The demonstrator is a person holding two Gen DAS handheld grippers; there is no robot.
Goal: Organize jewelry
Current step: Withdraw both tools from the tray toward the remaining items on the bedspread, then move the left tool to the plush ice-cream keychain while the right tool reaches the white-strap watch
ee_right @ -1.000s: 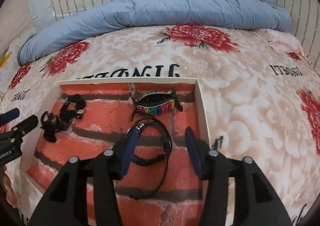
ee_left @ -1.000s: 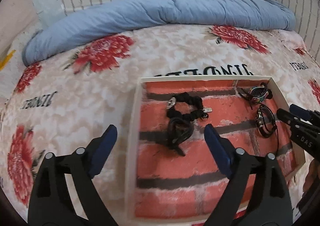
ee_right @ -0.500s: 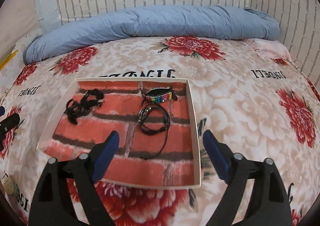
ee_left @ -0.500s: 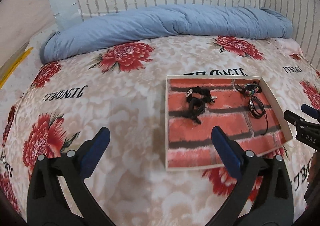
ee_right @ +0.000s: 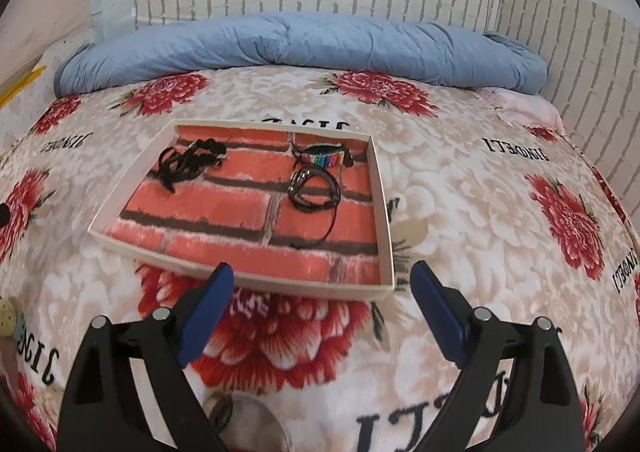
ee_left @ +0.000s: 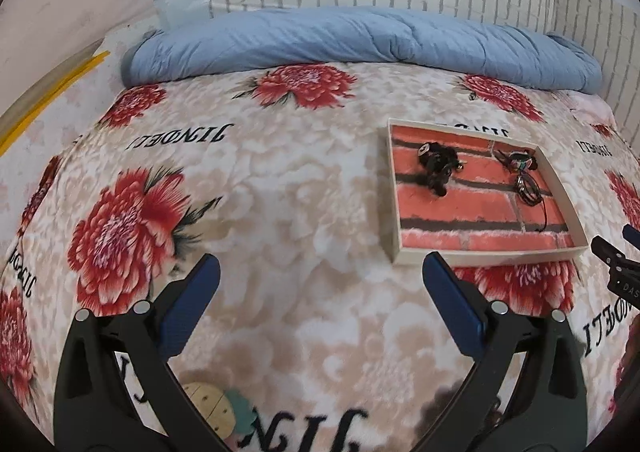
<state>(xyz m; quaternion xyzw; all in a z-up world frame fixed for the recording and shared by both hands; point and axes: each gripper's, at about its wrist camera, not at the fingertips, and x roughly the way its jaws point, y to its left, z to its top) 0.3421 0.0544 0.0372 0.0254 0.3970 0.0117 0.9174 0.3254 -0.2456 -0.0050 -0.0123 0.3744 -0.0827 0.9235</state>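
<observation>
We have pulled both grippers back from the shallow white box with a red brick-print floor (ee_right: 382, 211), so it looks smaller now. The left gripper (ee_left: 320, 292) and right gripper (ee_right: 322, 294) both have jaws wide open, holding nothing. In the right view, the black tangled bracelets (ee_right: 188, 163) sit upper left in the box, the rainbow striped bracelet (ee_right: 322, 157) upper middle, the black cord bracelet (ee_right: 314, 189) just below it. The flowery bed cover (ee_right: 460, 179) is soft. If we push the box, it could tip and spill. The cords could snag together.
</observation>
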